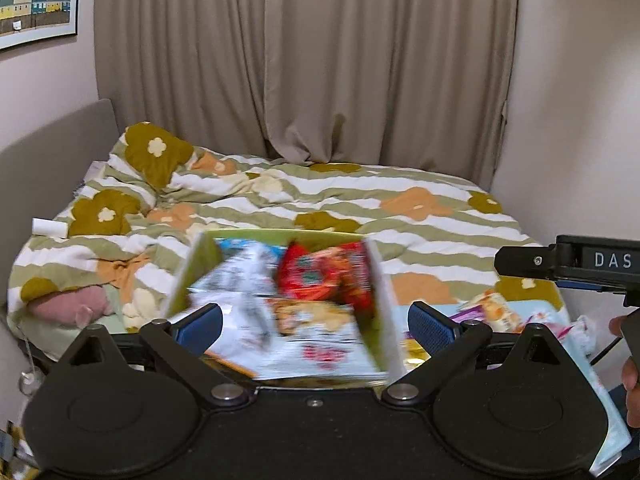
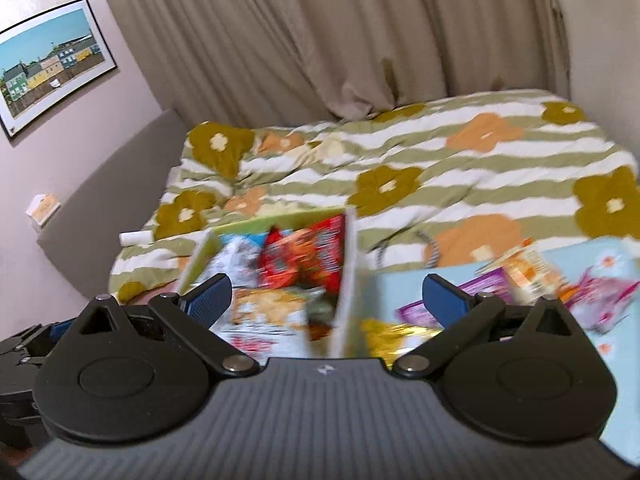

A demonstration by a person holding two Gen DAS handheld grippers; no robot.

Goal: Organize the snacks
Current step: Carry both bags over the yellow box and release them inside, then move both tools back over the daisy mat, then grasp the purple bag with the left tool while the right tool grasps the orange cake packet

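While both views are blurring with motion, the left claw [image 1: 314, 324] is hanging with its two blue-padded fingers spread wide and gripping nothing, and the right claw [image 2: 326, 300] is likewise standing wide open and empty. Two containers are sitting side by side at the near edge of the bed, on its green-and-white striped flowered duvet [image 1: 360, 196]. The green cardboard box with white rims [image 1: 200, 256] is lying toward the headboard side and is holding at least three snack packets: one red foil bag [image 1: 324, 272], one white-and-blue bag [image 1: 240, 268] and one pale bag printed with biscuits [image 1: 312, 320]. Touching its right wall, the pale blue flat tray [image 2: 592, 256] is carrying one purple packet [image 2: 480, 284], one orange-and-white packet [image 2: 532, 268], one pink-and-white packet [image 2: 604, 292] and one gold foil wrapper [image 2: 384, 332]. Blur is hiding any further count. One pink soft toy [image 1: 76, 300] is lying at the bed's near left corner.
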